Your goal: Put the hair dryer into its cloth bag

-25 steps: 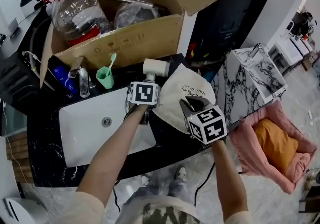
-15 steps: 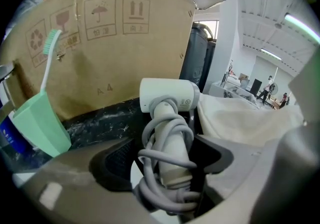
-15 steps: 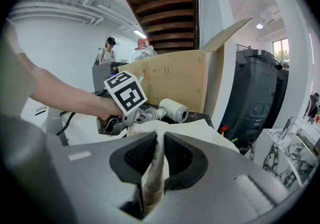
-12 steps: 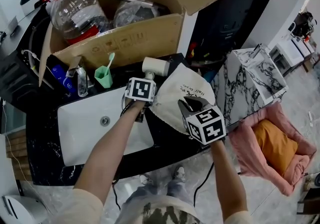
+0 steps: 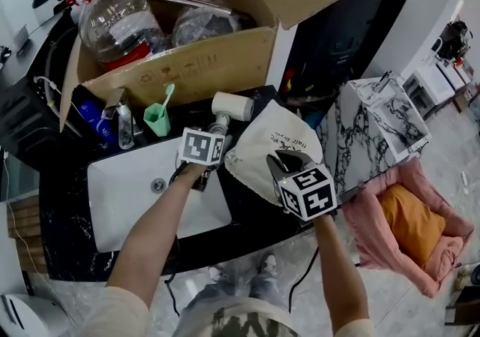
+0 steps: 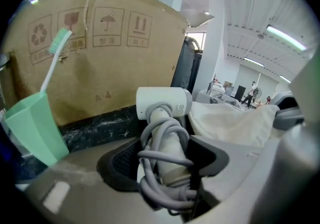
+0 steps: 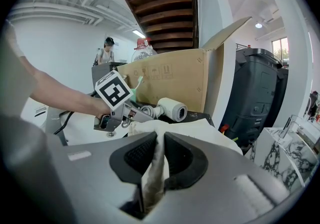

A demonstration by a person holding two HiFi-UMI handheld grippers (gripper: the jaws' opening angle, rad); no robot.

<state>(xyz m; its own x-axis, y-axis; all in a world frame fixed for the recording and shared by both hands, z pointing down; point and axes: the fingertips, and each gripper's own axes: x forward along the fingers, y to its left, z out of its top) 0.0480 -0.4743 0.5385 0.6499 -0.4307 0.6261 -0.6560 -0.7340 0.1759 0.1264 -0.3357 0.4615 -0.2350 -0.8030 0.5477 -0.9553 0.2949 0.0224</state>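
A white hair dryer [image 5: 231, 106] lies on the black counter, its grey cord wound round the handle [image 6: 167, 153]. My left gripper [image 5: 214, 131] reaches it from below. Its jaws are closing, with the corded handle between them and both pads touching it. The cream cloth bag [image 5: 274, 140] lies just right of the dryer, lettering up. My right gripper [image 5: 281, 157] is shut on the bag's near edge; a fold of cloth [image 7: 152, 168] stands pinched between the pads. In the right gripper view the dryer's head [image 7: 171, 108] shows beyond the bag, with the left gripper [image 7: 131, 113] on it.
A big open cardboard box [image 5: 187, 65] stands right behind the dryer. A green cup with a toothbrush [image 5: 157, 116] and a faucet [image 5: 116, 99] sit to the left, above the white sink [image 5: 127, 200]. A marble-pattern stand [image 5: 382, 114] and a pink cushion bed [image 5: 409, 223] are at the right.
My left gripper has shifted slightly left and turned a little, and its jaws have narrowed onto the dryer's handle. The right gripper and the bag have stayed put.
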